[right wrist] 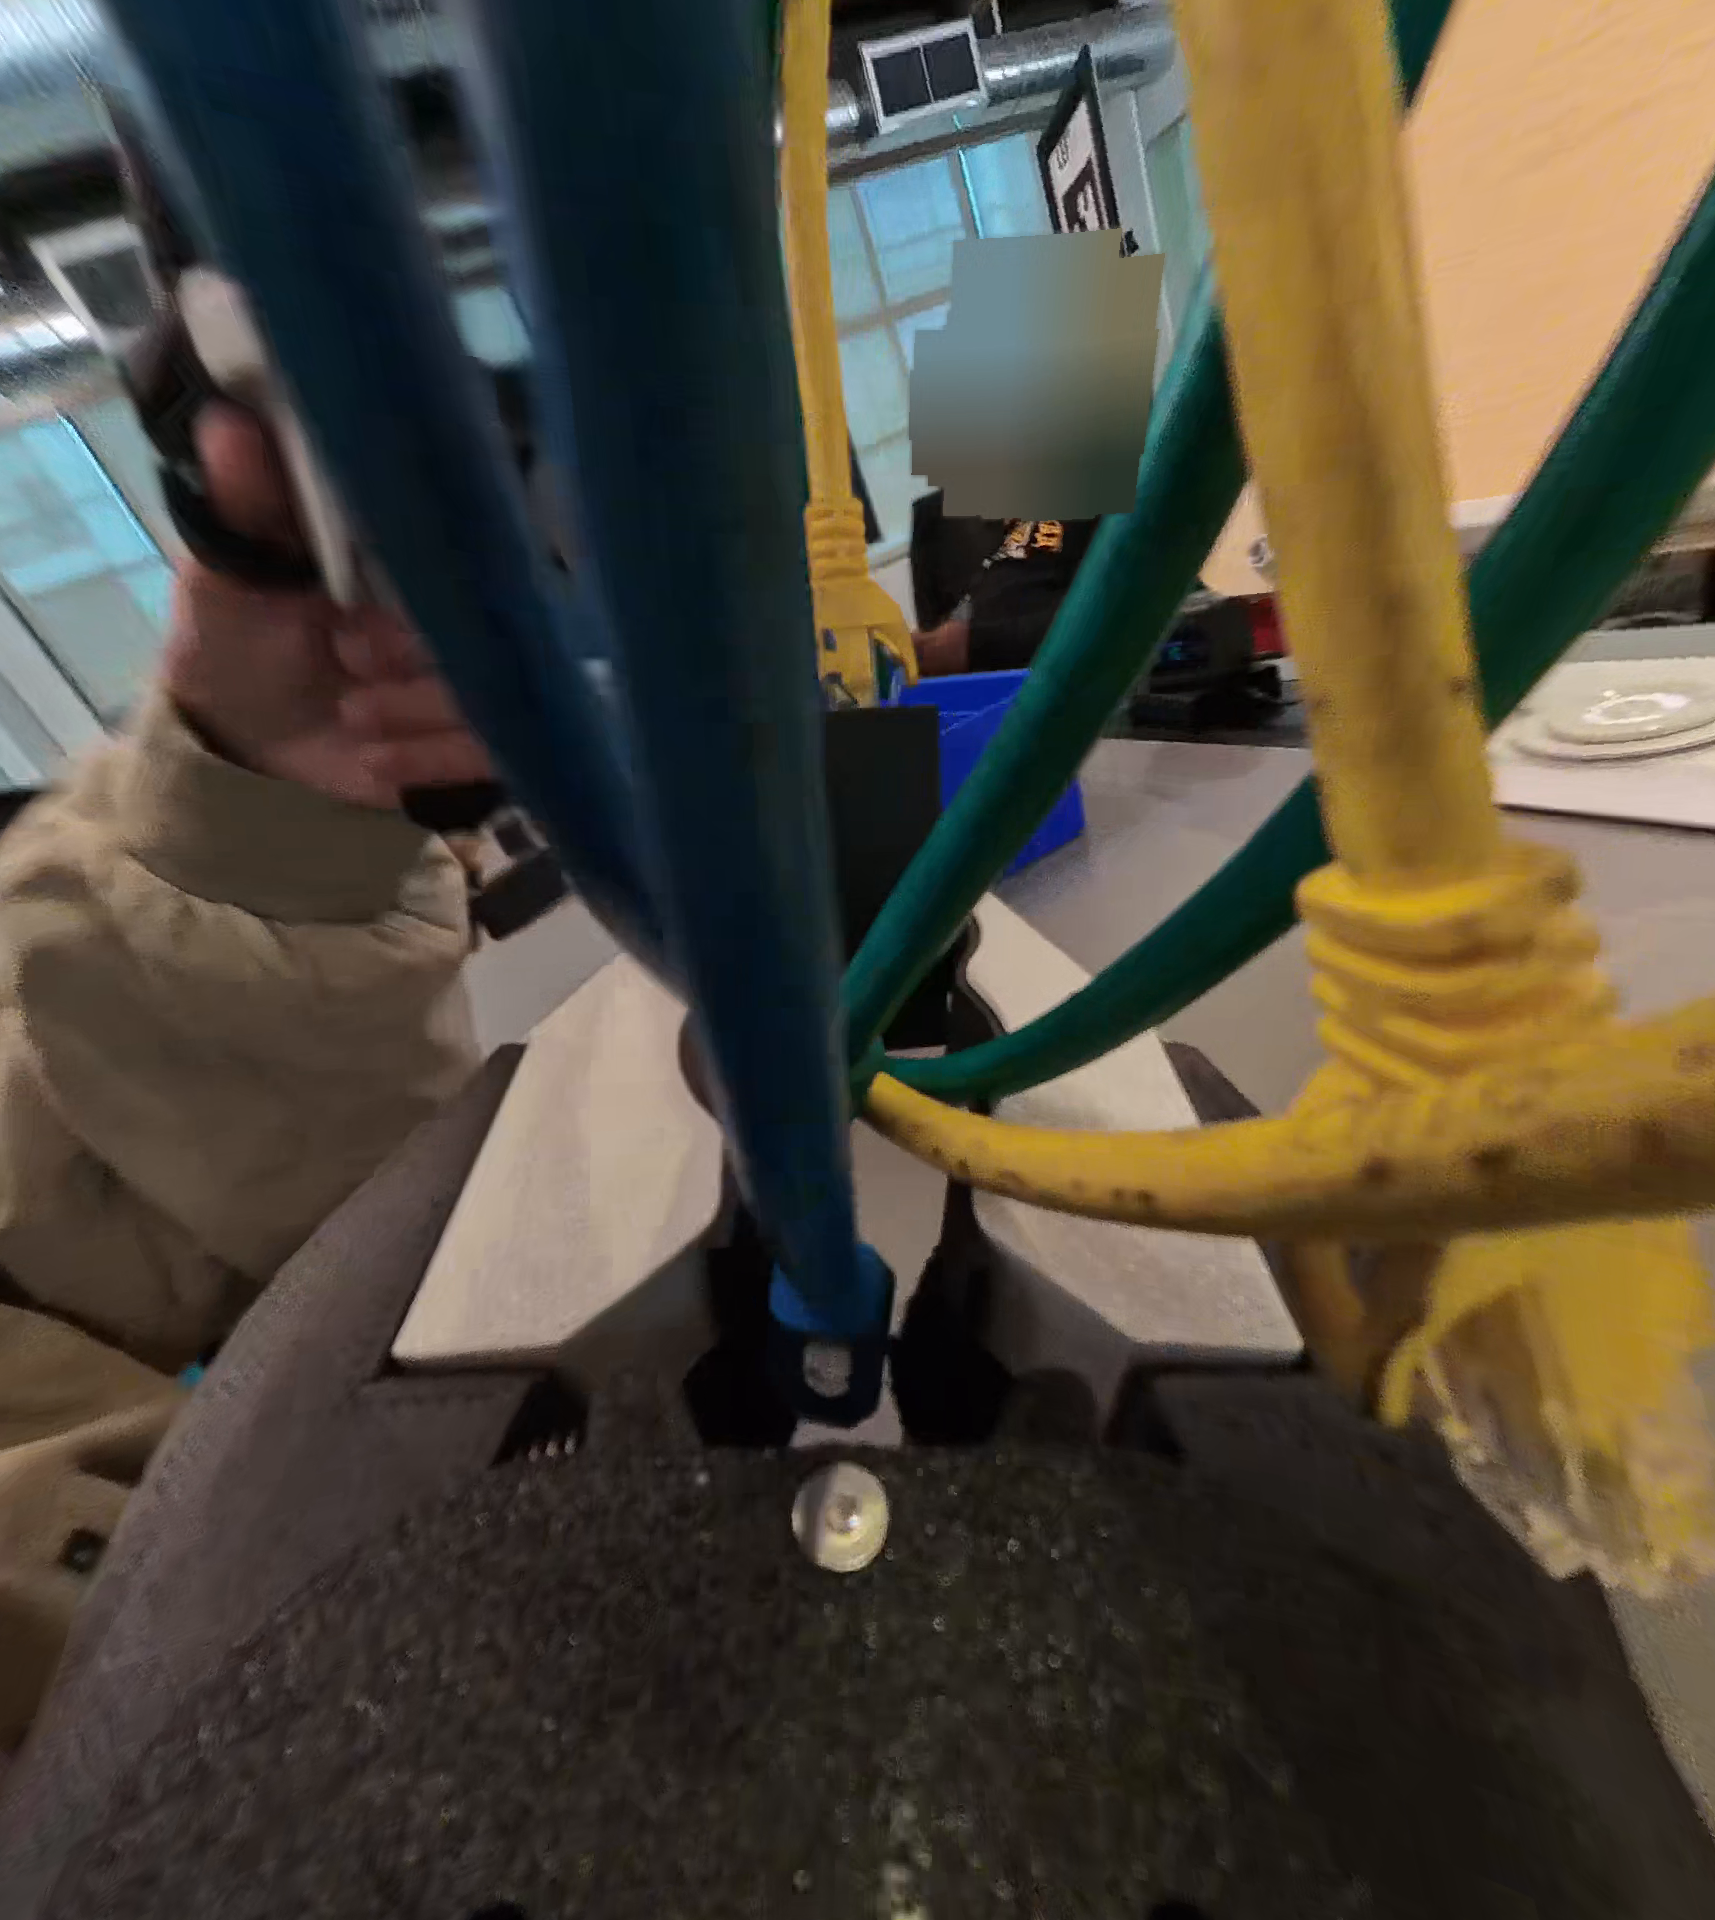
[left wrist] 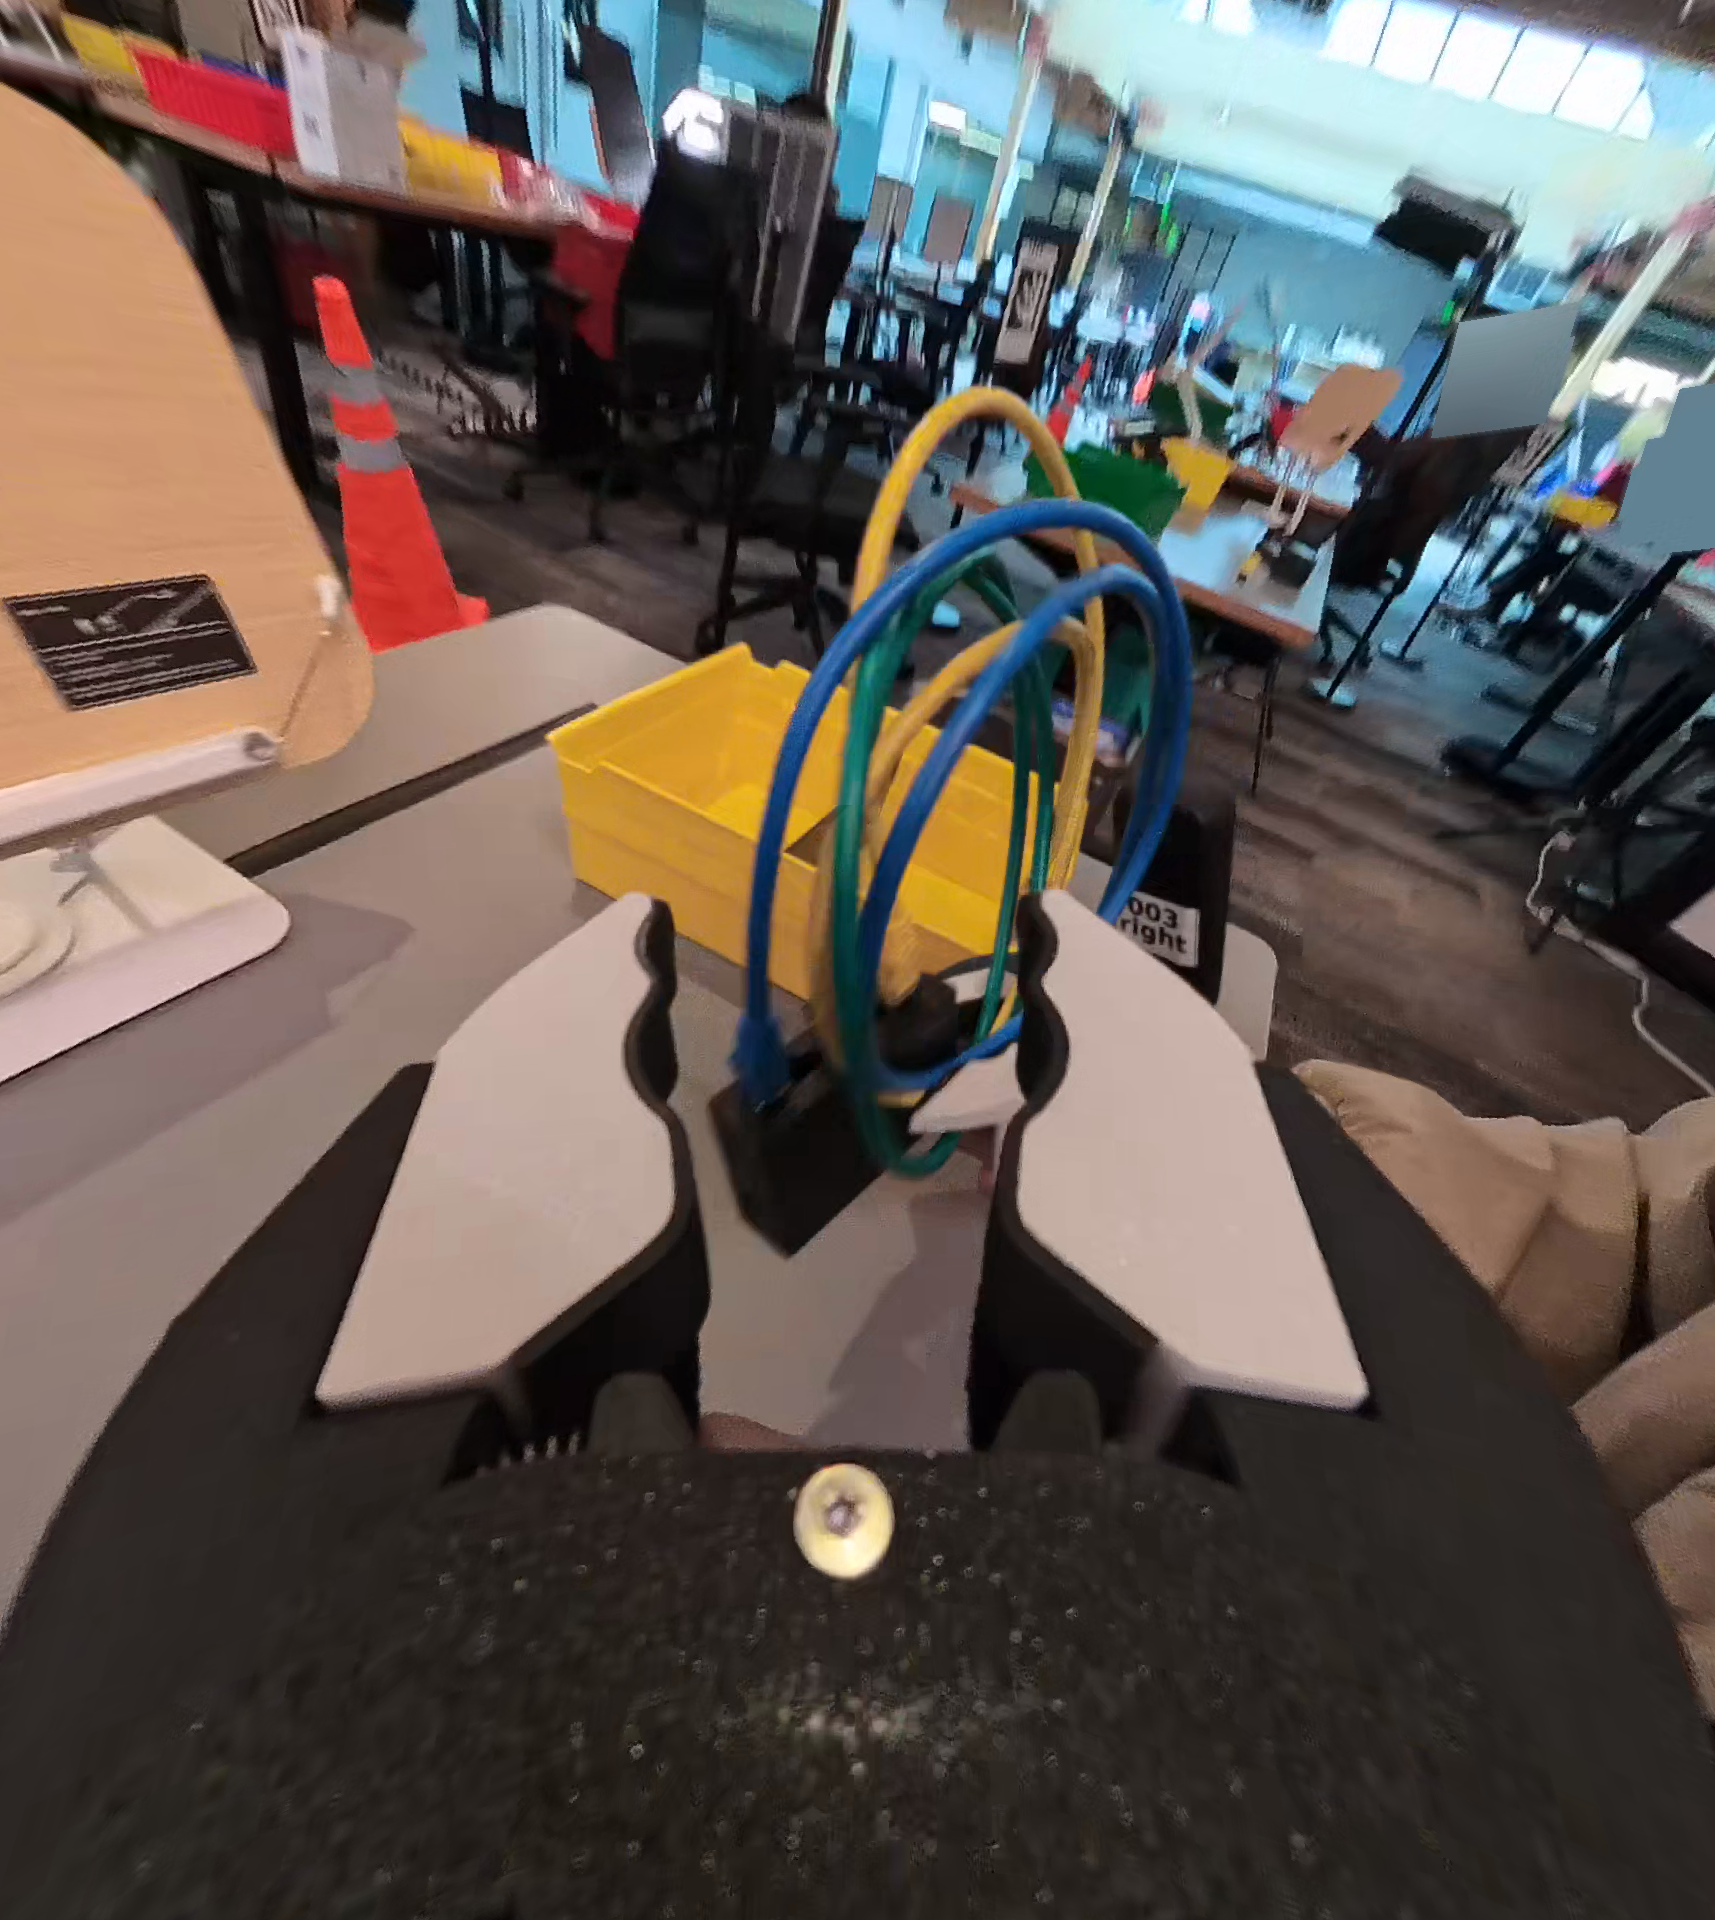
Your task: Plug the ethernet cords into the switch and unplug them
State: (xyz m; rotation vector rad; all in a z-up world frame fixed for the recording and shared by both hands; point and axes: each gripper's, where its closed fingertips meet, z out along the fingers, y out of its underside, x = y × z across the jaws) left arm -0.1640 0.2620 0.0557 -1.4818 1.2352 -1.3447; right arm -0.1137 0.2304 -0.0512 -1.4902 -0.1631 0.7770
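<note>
While the left gripper (left wrist: 842, 997) hangs released before the black switch (left wrist: 791, 1153) on the table (left wrist: 479, 883), the right gripper (right wrist: 832, 1049) clenches the looped ethernet cords (right wrist: 791, 1091) — blue, green, yellow; tangled loops could drag the switch — misaligning a plug.

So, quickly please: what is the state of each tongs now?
Left tongs: open, holding nothing, black switch ahead.
Right tongs: shut on the blue ethernet cord.
</note>
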